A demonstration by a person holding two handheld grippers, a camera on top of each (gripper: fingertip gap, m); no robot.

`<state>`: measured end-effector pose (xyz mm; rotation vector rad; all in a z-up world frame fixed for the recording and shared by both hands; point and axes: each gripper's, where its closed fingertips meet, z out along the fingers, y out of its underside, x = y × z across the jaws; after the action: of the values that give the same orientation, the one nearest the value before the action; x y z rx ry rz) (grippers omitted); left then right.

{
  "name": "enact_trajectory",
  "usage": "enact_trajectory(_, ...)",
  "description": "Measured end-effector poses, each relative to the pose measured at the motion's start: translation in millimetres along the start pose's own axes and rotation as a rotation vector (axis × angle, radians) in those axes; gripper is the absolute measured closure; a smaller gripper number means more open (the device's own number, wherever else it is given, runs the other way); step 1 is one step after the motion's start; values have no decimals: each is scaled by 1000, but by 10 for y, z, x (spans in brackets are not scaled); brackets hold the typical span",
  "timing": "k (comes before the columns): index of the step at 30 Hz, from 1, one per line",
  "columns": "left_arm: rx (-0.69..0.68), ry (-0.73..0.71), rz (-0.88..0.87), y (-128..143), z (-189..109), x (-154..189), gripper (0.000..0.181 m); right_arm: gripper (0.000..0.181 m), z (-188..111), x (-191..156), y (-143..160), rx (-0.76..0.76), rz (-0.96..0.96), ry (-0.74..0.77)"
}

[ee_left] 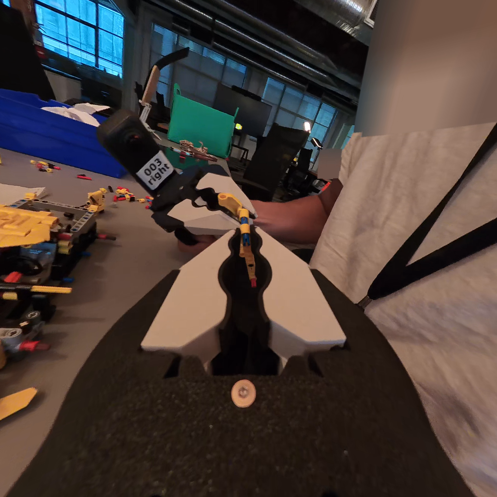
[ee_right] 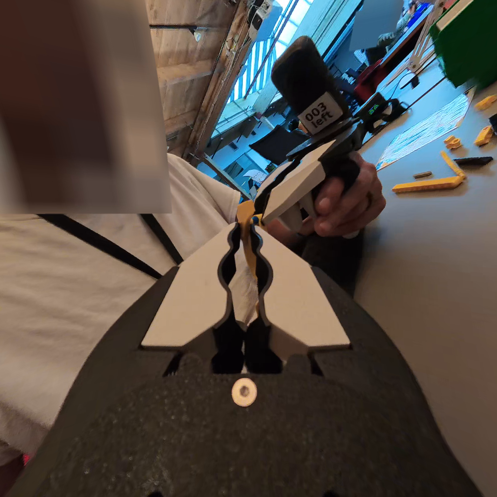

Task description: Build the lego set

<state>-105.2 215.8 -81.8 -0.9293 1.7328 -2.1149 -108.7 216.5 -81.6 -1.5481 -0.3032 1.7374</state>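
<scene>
In the left wrist view my left gripper [ee_left: 243,231] is shut on a thin yellow lego beam [ee_left: 250,262] with a red pin at its near end and a blue pin [ee_left: 244,238] at its tip. My right gripper [ee_left: 251,216] meets it tip to tip from the upper left, shut on a curved yellow lego piece [ee_left: 228,201]. Both are held in the air. In the right wrist view my right gripper [ee_right: 243,227] is shut on that yellow piece [ee_right: 245,212]. The left gripper [ee_right: 262,218], held by a hand, touches it from the right.
A partly built yellow and black lego model [ee_left: 40,234] stands on the grey table [ee_left: 129,258] at the left, with loose pieces [ee_left: 126,195] behind it. A blue bin [ee_left: 40,129] and a green bag [ee_left: 199,129] stand farther back. A booklet [ee_right: 425,131] and yellow beams [ee_right: 430,184] lie at the right. A person's white shirt [ee_left: 403,215] is close. My two grippers' fingertips are within a few centimetres of each other.
</scene>
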Motion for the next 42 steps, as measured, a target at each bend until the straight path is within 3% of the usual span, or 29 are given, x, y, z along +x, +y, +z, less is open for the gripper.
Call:
enact_trajectory(9, -22, 2, 2, 35, 44, 1, 175, 176, -17, 9, 52, -20, 24, -41)
enact_trajectory(15, 13, -54, -43, -19, -34, -135, 174, 164, -133, 100, -69, 34, -76, 93)
enact_trajectory(19, 31, -78, -75, -42, -79, -209, 174, 163, -168, 242, 74, -73, -166, 237)
enact_trajectory(21, 22, -83, -81, -24, -62, -221, 174, 175, -171, 284, 61, -71, -183, 273)
enact_trajectory(24, 66, -129, -126, -65, -94, -332, 173, 178, -178, 288, -21, -17, -131, 259)
enact_trajectory(27, 80, -165, -172, -59, -93, -413, 142, 179, -188, 277, -158, 82, -93, 233)
enact_trajectory(28, 59, -150, -178, -25, -63, -396, 141, 179, -178, 241, -199, 108, -96, 212)
enact_trajectory(30, 4, -119, -176, 49, 12, -350, 142, 179, -138, 211, -276, 158, -103, 194)
enact_trajectory(33, -7, -44, -186, 51, 56, -263, 167, 179, -81, 265, -324, 181, -139, 231)
enact_trajectory(42, 55, 17, -222, -51, 2, -172, 168, 176, -49, 157, -251, 144, -184, 197)
